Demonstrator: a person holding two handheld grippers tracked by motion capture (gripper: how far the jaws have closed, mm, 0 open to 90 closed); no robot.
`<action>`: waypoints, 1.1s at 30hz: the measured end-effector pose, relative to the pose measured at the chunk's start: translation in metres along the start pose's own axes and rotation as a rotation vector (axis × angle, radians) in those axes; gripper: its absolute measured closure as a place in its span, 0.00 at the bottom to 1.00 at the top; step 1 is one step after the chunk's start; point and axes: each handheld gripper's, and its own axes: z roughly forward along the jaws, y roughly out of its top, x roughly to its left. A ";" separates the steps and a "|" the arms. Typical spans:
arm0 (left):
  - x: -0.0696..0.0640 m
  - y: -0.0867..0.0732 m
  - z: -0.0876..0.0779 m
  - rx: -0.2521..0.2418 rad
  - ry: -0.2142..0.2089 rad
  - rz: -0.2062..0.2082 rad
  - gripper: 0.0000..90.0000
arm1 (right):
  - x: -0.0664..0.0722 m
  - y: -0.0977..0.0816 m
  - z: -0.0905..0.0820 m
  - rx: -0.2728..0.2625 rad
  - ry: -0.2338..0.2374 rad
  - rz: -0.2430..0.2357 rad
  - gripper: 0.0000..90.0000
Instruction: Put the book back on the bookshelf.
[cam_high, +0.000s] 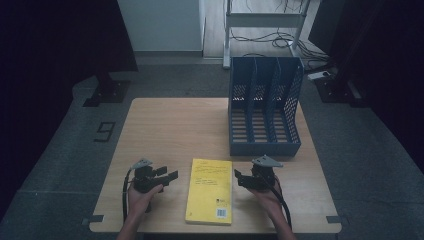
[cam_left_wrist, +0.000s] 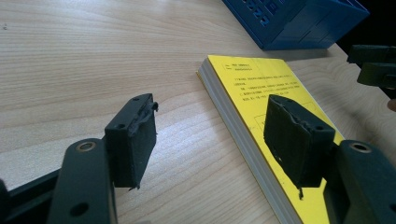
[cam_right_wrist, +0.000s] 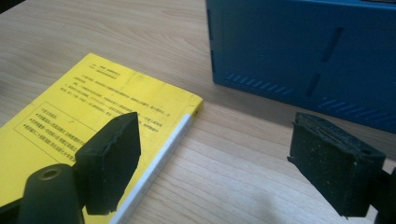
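- Yellow book (cam_high: 209, 191) lies flat, cover up, near the front edge of the wooden table (cam_high: 170, 130), between the two grippers; neither touches it.
- Blue file rack (cam_high: 264, 107) stands just behind the book and a little to its right, its three slots open toward the person (a likely home for the book, judging by how close they sit).
- Left gripper (cam_high: 170, 175) sits just left of the book, jaws spread and empty, pointed at the book's long side; in the left gripper view the page edges (cam_left_wrist: 243, 135) run up between its pads.
- Right gripper (cam_high: 238, 177) hovers just right of the book, jaws wide with nothing between them; its own view shows the book's far corner (cam_right_wrist: 194, 105) left of the gap and the rack's wall (cam_right_wrist: 299, 56) ahead.
- Flanking it this way, I judge, lets either hand pinch an edge.
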 end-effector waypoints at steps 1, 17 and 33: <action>0.000 0.000 0.000 0.001 0.000 0.001 0.38 | 0.001 0.000 0.001 0.000 0.004 0.002 0.18; -0.003 0.001 0.001 -0.005 -0.018 -0.012 0.38 | 0.027 -0.005 0.017 0.042 0.067 -0.036 0.17; -0.015 0.002 0.006 0.011 -0.037 0.002 0.37 | 0.050 -0.017 0.035 0.115 0.099 -0.081 0.15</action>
